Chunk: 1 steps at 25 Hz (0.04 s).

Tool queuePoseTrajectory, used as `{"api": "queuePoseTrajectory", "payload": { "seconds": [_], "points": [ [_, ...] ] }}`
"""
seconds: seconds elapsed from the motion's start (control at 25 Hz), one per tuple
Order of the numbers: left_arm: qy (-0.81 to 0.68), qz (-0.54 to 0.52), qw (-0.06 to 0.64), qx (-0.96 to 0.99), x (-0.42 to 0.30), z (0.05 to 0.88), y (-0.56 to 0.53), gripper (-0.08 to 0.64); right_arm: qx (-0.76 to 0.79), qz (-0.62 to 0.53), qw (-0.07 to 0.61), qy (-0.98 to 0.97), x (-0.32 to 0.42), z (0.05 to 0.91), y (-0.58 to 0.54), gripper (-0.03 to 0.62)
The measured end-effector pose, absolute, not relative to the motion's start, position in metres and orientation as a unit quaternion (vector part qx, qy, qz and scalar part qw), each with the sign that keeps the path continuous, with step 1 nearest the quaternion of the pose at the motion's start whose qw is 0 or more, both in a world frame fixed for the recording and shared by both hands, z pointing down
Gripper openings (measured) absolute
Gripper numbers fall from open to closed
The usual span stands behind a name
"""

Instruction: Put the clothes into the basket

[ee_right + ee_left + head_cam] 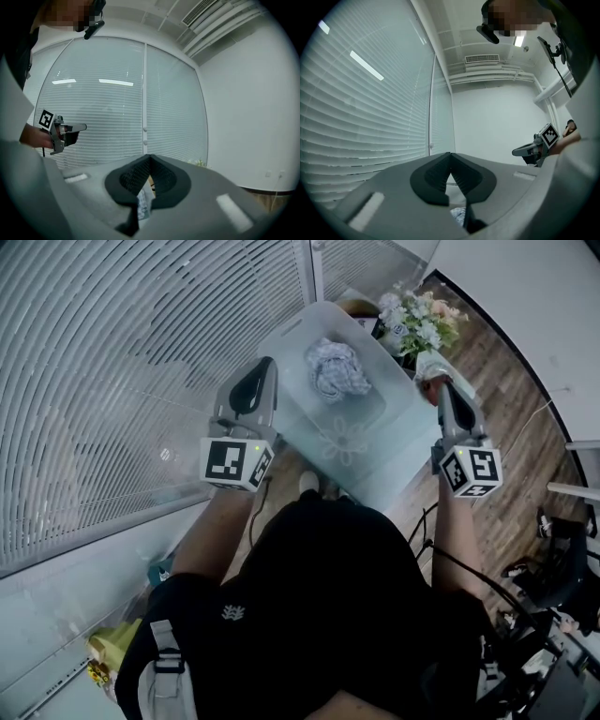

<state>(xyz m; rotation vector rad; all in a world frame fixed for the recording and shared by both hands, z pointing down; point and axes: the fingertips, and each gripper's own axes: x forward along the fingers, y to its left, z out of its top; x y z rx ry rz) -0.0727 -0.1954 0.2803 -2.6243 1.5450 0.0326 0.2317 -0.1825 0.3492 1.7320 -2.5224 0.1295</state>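
Observation:
A crumpled blue-and-white cloth (336, 369) lies inside a translucent white basket (398, 432) on the floor ahead of me. My left gripper (265, 364) is raised over the basket's left rim, and its jaws meet at the tips in the left gripper view (450, 154), shut and empty. A scrap of the cloth (458, 215) shows below them. My right gripper (442, 383) hangs by the basket's right rim and is shut too (149, 157). A pale patterned bit (144, 205) shows in the gap under its tips; I cannot tell what it is.
A bunch of flowers (419, 320) stands just beyond the basket's far right corner. Window blinds (112, 381) fill the left side, and wooden floor (525, 418) runs along the right. Cables and dark equipment (553, 587) lie at the lower right.

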Motion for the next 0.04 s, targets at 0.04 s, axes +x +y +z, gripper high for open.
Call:
{"api": "queuePoseTrajectory", "payload": {
  "seconds": [0.04],
  "points": [
    [0.507, 0.011, 0.048, -0.861, -0.0729, 0.2804, -0.1949, 0.008, 0.565, 0.042, 0.04, -0.823, 0.2314, 0.3494, -0.182, 0.002]
  ]
}}
